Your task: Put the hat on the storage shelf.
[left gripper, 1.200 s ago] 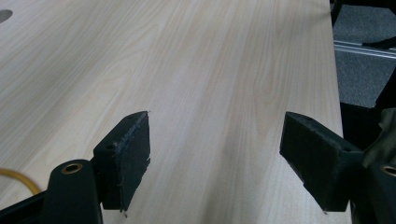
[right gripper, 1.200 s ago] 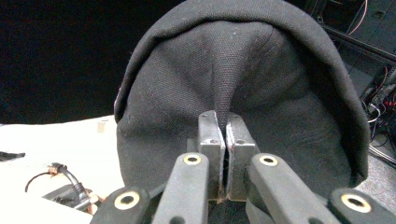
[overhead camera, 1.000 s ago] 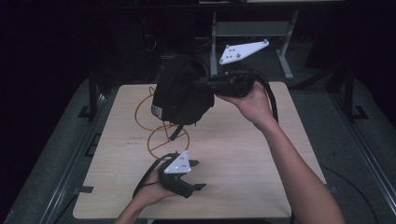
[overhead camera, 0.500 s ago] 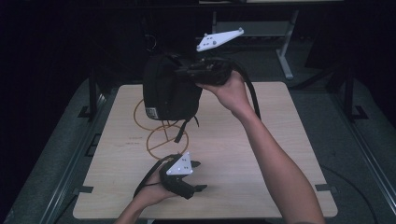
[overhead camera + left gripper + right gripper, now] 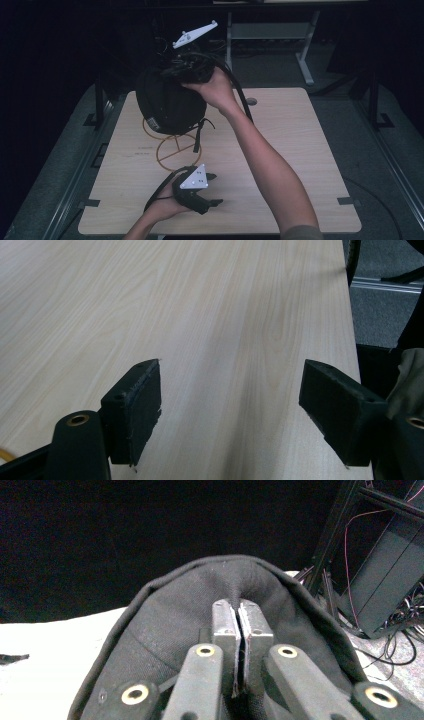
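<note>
A black fabric bag hangs tilted over the back left of the wooden table, its straps dangling. My right gripper sits at the bag's top, with its white three-cornered plate sticking up. In the right gripper view its jaws are pressed together, pinching a fold of the bag. My left gripper rests near the table's front edge, held in a hand. In the left gripper view its jaws stand wide apart over bare wood.
An orange cable lies in loops on the table below the bag. A desk frame stands behind the table. A dark rack with cables lies beyond the bag. The table's right edge is close to the left gripper.
My right hand has carried the bag leftward and slightly farther back, tipping the white plate over to the left. The left gripper has stayed in place.
</note>
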`<state>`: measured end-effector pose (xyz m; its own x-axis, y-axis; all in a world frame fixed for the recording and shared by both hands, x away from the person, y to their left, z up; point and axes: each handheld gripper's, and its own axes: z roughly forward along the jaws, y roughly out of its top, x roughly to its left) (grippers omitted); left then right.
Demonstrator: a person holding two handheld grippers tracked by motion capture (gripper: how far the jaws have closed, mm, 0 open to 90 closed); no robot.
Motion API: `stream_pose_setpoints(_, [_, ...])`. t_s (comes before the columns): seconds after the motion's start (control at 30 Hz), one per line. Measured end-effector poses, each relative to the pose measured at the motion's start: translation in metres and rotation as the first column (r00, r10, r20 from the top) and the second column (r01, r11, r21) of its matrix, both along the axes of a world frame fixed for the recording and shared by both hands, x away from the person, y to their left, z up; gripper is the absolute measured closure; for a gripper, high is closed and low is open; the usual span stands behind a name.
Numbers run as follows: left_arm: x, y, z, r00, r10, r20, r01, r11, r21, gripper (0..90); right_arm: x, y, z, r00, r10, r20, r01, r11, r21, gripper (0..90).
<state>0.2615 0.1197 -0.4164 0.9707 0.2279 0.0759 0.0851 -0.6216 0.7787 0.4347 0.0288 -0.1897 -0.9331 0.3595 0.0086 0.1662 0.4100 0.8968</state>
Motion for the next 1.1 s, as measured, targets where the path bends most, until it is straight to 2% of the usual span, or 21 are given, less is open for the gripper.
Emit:
stream_pose_setpoints(0.07, [0.0, -0.001, -0.001, 1.0, -0.003, 0.0, 0.003, 1.0, 0.007, 24.7, 0.004, 0.01, -0.002, 0.9999, 0.0, -0.016, 0.0, 1.0, -0.007, 87.2])
stream_pose_setpoints(0.17, [0.0, -0.001, -0.001, 0.9999, -0.01, 0.005, 0.01, 0.9997, 0.024, 24.7, 0.007, 0.027, -0.007, 0.9999, -0.013, -0.007, 0.013, 0.9986, -0.052, 86.7])
stream_pose_setpoints(0.23, [0.0, -0.002, -0.002, 0.9999, -0.01, 0.007, 0.009, 0.9998, 0.018, 24.7, 0.008, 0.04, -0.011, 0.9995, -0.028, 0.016, 0.03, 0.9966, -0.077, 83.2])
stream_pose_setpoints(0.3, [-0.001, -0.001, -0.002, 0.9998, -0.013, 0.012, 0.013, 0.9997, 0.02, 24.8, 0.008, 0.051, -0.017, 0.9991, -0.039, 0.017, 0.04, 0.9948, -0.094, 63.5])
stream_pose_setpoints(0.37, [-0.001, 0.0, -0.002, 0.9999, -0.011, 0.009, 0.011, 0.9998, 0.014, 24.8, 0.008, 0.056, -0.022, 0.9996, -0.028, 0.006, 0.029, 0.9928, -0.116, 57.7])
stream_pose_setpoints(0.43, [-0.001, 0.001, -0.002, 1.0, -0.005, 0.007, 0.004, 0.9999, 0.01, 24.9, 0.007, 0.053, -0.024, 0.9995, -0.031, 0.005, 0.031, 0.9947, -0.098, 52.2])
stream_pose_setpoints(0.5, [-0.001, 0.002, -0.001, 1.0, -0.001, 0.005, 0.001, 1.0, 0.006, 24.8, 0.007, 0.047, -0.025, 0.9996, -0.014, -0.024, 0.013, 0.9978, -0.066, 48.3])
stream_pose_setpoints(0.77, [-0.001, 0.006, 0.0, 0.9999, 0.014, -0.001, -0.014, 0.9998, -0.014, 24.8, 0.001, 0.021, -0.026, 0.9996, -0.019, -0.022, 0.018, 0.9989, -0.044, 44.8])
stream_pose_setpoints(1.1, [0.001, 0.008, -0.002, 0.9992, 0.035, -0.017, -0.036, 0.9987, -0.035, 24.7, -0.003, -0.018, -0.036, 0.998, -0.034, -0.054, 0.033, 0.9992, -0.021, 40.0])
